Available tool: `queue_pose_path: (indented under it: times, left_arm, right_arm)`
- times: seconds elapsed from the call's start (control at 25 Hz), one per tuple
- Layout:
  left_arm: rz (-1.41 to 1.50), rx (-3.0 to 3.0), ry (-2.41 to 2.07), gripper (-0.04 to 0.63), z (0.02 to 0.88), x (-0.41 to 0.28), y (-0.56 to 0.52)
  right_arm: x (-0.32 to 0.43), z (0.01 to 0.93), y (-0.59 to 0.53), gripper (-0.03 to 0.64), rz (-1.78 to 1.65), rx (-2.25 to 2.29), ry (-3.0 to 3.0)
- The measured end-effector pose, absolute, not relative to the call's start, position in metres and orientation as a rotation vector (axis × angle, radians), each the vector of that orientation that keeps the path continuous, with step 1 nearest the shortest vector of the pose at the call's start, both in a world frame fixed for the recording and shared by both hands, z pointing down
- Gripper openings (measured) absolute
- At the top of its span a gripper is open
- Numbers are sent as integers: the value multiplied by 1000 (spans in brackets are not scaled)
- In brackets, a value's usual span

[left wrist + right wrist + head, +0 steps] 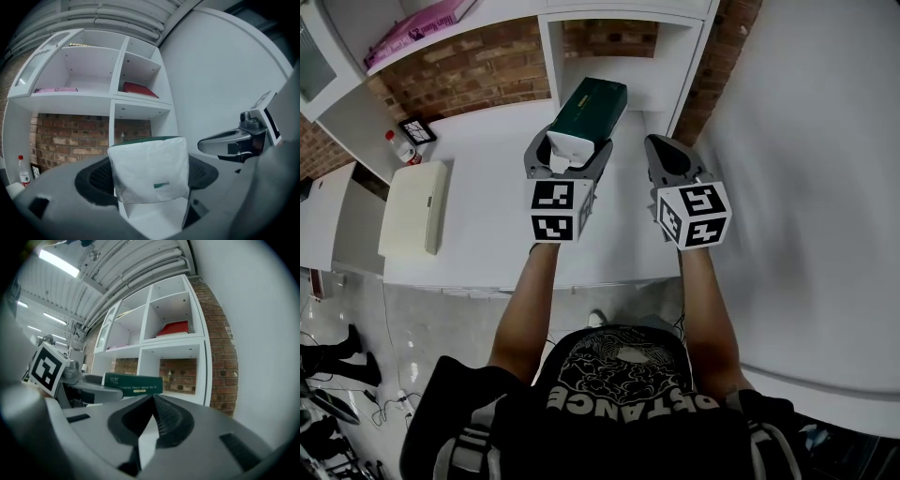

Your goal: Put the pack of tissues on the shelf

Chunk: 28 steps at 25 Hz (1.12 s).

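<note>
**Tissue pack being held short of the shelf**

The pack of tissues [586,117] is being pinched at its white end by the left gripper [570,152], at the upper centre of the head view, over the white counter [478,187] and just before the shelf [551,56]. The pick-up is judged done; setting the pack into a compartment and letting go are left. The pack is being seen as a long block, dark green, with a soft white wrapper end. The right gripper [670,155], right of centre, is being kept pressed together on nothing.
</note>
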<state>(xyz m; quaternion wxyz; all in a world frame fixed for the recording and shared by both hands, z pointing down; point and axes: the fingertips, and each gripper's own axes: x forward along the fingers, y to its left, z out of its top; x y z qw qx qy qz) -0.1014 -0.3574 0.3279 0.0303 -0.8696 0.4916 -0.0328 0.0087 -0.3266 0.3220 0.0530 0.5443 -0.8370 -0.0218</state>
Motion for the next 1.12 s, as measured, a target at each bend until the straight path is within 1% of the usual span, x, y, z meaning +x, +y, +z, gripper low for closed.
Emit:
queue_pose_path:
  times: [0.64, 1.12]
  left_arm:
    - [-112, -2604, 1623, 423, 323, -78, -397]
    - [-142, -2583, 1616, 423, 312, -58, -435]
  right_arm:
    - [23, 309, -383, 3, -127, 1506, -2662]
    - [27, 305, -395, 3, -137, 1453, -2713]
